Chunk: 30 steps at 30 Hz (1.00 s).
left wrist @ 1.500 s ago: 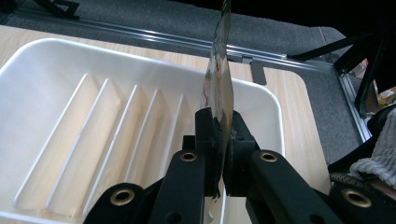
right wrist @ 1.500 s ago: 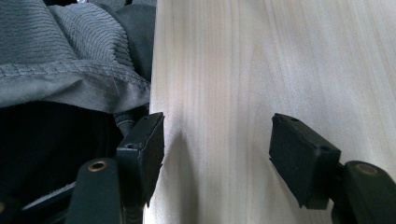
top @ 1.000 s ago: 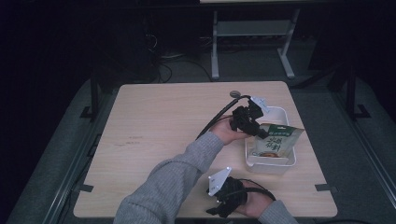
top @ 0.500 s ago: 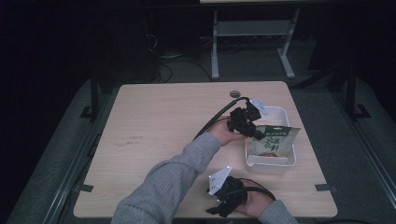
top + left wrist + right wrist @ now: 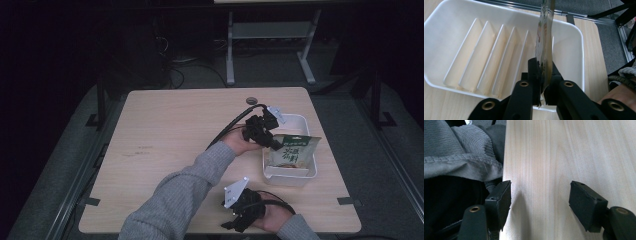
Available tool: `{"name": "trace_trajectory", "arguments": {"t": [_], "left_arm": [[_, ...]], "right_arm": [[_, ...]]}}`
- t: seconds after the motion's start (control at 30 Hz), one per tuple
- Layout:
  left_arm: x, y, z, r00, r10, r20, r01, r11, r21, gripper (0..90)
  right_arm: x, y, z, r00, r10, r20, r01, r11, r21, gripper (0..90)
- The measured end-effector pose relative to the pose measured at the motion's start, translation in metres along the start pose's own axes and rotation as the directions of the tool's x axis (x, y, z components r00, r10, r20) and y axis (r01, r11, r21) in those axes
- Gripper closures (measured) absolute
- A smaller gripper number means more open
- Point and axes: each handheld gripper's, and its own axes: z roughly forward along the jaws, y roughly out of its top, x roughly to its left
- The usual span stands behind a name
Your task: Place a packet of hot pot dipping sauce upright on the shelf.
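A green and tan snack pouch (image 5: 294,150) stands on edge in a white ribbed tray (image 5: 300,175) at the table's right side. My left gripper (image 5: 272,142) reaches in from the tray's left. In the left gripper view its jaws (image 5: 544,72) pinch the pouch (image 5: 544,42) by its lower edge above the tray (image 5: 454,30). These jaws have just been opening a little, with the pouch still between the pads. My right gripper (image 5: 234,223) rests at the table's near edge. It stands open (image 5: 540,202) over bare wood, holding nothing.
A small round dark object (image 5: 251,100) lies near the far edge of the table (image 5: 165,135). The left forearm's grey sleeve (image 5: 190,190) crosses the table's middle toward the tray. A metal stand (image 5: 270,35) is on the floor behind.
The pouch has shifted slightly to the left in the tray. Both hands have stayed where they were.
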Motion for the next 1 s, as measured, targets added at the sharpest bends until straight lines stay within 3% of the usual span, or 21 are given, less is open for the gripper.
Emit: {"name": "trace_trajectory", "arguments": {"t": [0.53, 1.0], "left_arm": [[-0.003, -0.004, -0.014, 0.9996, -0.007, -0.026, 0.007, 1.0, 0.0, 71.3], [-0.007, -0.009, -0.022, 0.9987, -0.013, -0.048, 0.013, 0.9999, -0.003, 70.3]], "right_arm": [[-0.002, 0.0, -0.005, 0.9999, 0.009, 0.012, -0.008, 0.999, -0.037, 33.3], [-0.002, 0.0, -0.006, 0.9998, 0.009, 0.019, -0.008, 0.999, -0.043, 33.3]]}}
